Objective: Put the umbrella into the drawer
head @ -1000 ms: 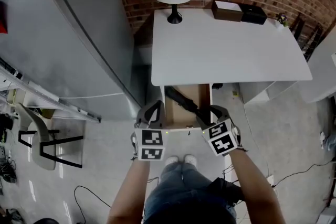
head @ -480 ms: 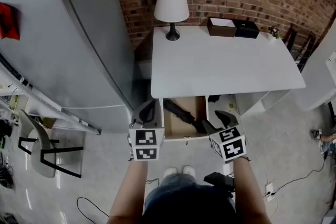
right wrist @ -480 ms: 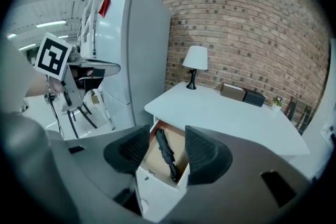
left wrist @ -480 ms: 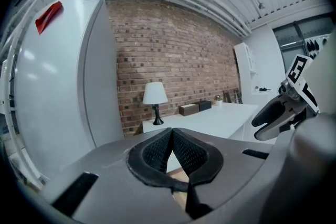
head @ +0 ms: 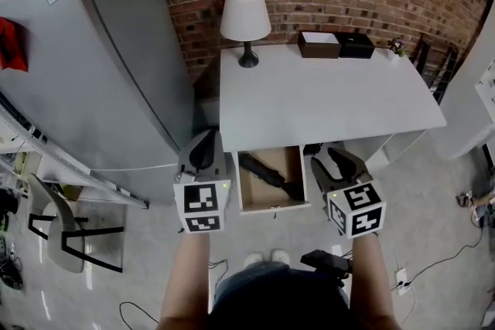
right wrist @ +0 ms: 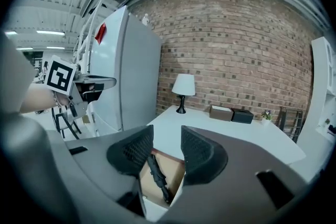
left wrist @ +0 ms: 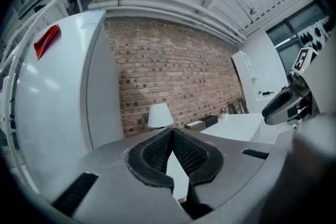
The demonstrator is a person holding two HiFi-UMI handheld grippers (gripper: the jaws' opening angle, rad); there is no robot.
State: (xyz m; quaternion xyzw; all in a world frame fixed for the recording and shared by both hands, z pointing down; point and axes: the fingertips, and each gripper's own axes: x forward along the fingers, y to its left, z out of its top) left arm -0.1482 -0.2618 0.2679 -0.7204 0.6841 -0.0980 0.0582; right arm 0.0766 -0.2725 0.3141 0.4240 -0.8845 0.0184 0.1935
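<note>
The black folded umbrella [head: 267, 174] lies slantwise inside the open wooden drawer [head: 259, 195] under the white table [head: 325, 100]. My left gripper [head: 204, 144] hangs to the left of the drawer, raised and level, its jaws shut with the tips meeting on nothing [left wrist: 171, 132]. To the right of the drawer is my right gripper [head: 334, 160], tilted slightly down. Its jaws [right wrist: 167, 136] are closing with nothing between them. Through their gap the umbrella [right wrist: 157, 176] shows far below in the drawer [right wrist: 170, 164].
A tall grey refrigerator [head: 100, 58] stands close on the left. On the table's far edge stand a white lamp [head: 245, 18], a brown box [head: 319, 44] and a black box [head: 356, 45], against a brick wall. A chair [head: 54, 224] stands at the lower left.
Both grippers have risen from the drawer's front edge and moved apart to either side of it. The umbrella stays lying in the open drawer.
</note>
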